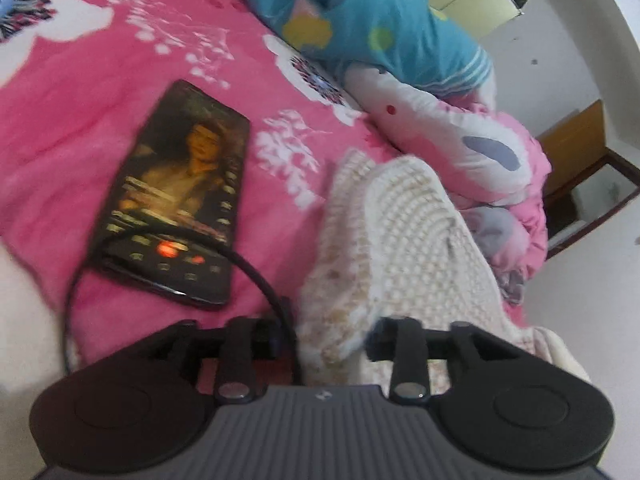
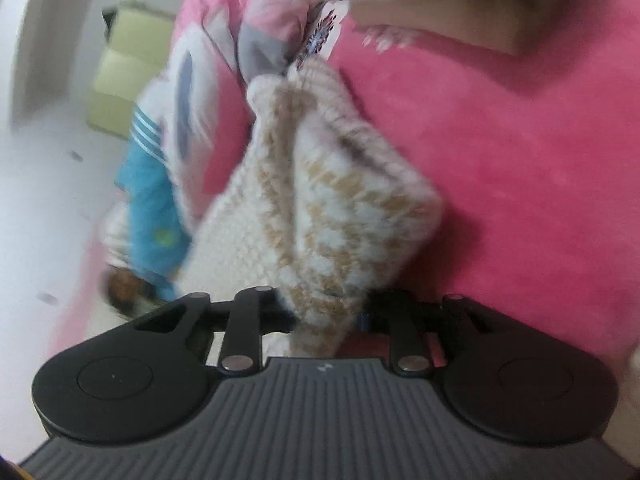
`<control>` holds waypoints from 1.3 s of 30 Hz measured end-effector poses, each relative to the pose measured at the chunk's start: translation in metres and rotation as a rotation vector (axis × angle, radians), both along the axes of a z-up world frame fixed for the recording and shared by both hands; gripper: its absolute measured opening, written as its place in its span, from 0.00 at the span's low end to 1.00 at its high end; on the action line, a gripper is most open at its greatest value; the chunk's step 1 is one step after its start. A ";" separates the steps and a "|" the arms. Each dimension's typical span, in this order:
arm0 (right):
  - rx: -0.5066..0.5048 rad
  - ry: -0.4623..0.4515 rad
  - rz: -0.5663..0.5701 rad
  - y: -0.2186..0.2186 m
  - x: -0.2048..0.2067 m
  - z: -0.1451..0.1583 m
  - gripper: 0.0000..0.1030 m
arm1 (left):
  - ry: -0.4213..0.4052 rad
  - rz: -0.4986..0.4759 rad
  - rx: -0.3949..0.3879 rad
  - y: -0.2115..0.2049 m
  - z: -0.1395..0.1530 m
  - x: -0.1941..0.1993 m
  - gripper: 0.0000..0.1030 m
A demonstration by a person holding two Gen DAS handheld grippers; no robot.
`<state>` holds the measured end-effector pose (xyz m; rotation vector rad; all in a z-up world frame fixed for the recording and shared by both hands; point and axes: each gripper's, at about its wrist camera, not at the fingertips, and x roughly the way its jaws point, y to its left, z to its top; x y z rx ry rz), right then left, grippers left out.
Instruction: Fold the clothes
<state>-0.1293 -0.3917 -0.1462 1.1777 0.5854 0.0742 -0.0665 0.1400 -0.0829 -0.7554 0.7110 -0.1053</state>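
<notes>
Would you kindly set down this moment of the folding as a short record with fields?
surface: bed with pink floral blanket
garment: cream and tan knit sweater, bunched
left gripper: sweater fabric lies between its fingers; grip unclear
right gripper: sweater fabric lies between its fingers; grip unclear
phone: screen lit, flat on the blanket left of the sweater, black cable running from its near end
bedding: pink and white quilt past the sweater, with a blue garment on it
image: blurred
</notes>
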 end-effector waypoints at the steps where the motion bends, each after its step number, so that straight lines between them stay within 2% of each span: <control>1: -0.009 -0.005 -0.011 -0.006 -0.008 0.005 0.28 | -0.012 0.005 0.025 0.002 0.005 -0.005 0.41; 4: -0.146 -0.014 -0.067 -0.023 -0.039 0.027 0.29 | -0.054 0.037 0.101 0.008 0.024 -0.023 0.49; 6: -0.287 -0.010 -0.114 -0.027 -0.056 0.045 0.30 | -0.081 0.054 0.124 0.010 0.035 -0.036 0.49; 9: -0.407 -0.055 -0.092 -0.021 -0.059 0.065 0.30 | -0.140 0.045 0.174 0.001 0.051 -0.048 0.50; 13: -0.531 -0.079 -0.029 -0.008 -0.040 0.073 0.30 | -0.198 -0.067 0.271 -0.033 0.059 -0.040 0.52; 17: -0.639 -0.070 0.064 0.006 -0.016 0.067 0.29 | -0.184 -0.167 0.335 -0.068 0.047 -0.016 0.53; 18: -0.667 -0.063 0.089 0.008 -0.012 0.064 0.25 | -0.163 -0.172 0.354 -0.073 0.041 -0.009 0.53; 19: -0.665 -0.035 0.083 0.004 -0.010 0.056 0.14 | -0.133 -0.164 0.373 -0.076 0.035 -0.003 0.52; 21: -0.652 0.018 0.069 -0.005 -0.007 0.040 0.13 | -0.074 -0.151 0.393 -0.079 0.022 0.008 0.47; 23: -0.461 -0.004 0.013 -0.027 -0.015 0.022 0.13 | -0.061 -0.144 0.370 -0.076 0.019 0.009 0.47; 24: -0.456 -0.024 -0.002 -0.029 -0.020 0.023 0.13 | -0.061 -0.145 0.370 -0.075 0.019 0.009 0.47; 25: -0.455 -0.045 -0.016 -0.030 -0.025 0.025 0.13 | -0.061 -0.148 0.377 -0.076 0.019 0.009 0.47; 29: -0.620 -0.104 -0.055 -0.017 -0.043 0.050 0.13 | -0.055 -0.149 0.397 -0.079 0.018 0.009 0.47; 31: -0.634 -0.132 -0.038 -0.014 -0.042 0.055 0.13 | -0.052 -0.148 0.412 -0.082 0.018 0.010 0.48; 33: -0.644 -0.158 -0.022 -0.012 -0.041 0.061 0.15 | -0.051 -0.151 0.431 -0.085 0.017 0.011 0.49; 36: -0.557 -0.159 0.006 -0.020 -0.027 0.050 0.16 | -0.046 -0.163 0.462 -0.090 0.017 0.013 0.51; 39: -0.478 -0.164 0.057 -0.030 -0.005 0.035 0.32 | -0.040 -0.167 0.479 -0.094 0.018 0.014 0.55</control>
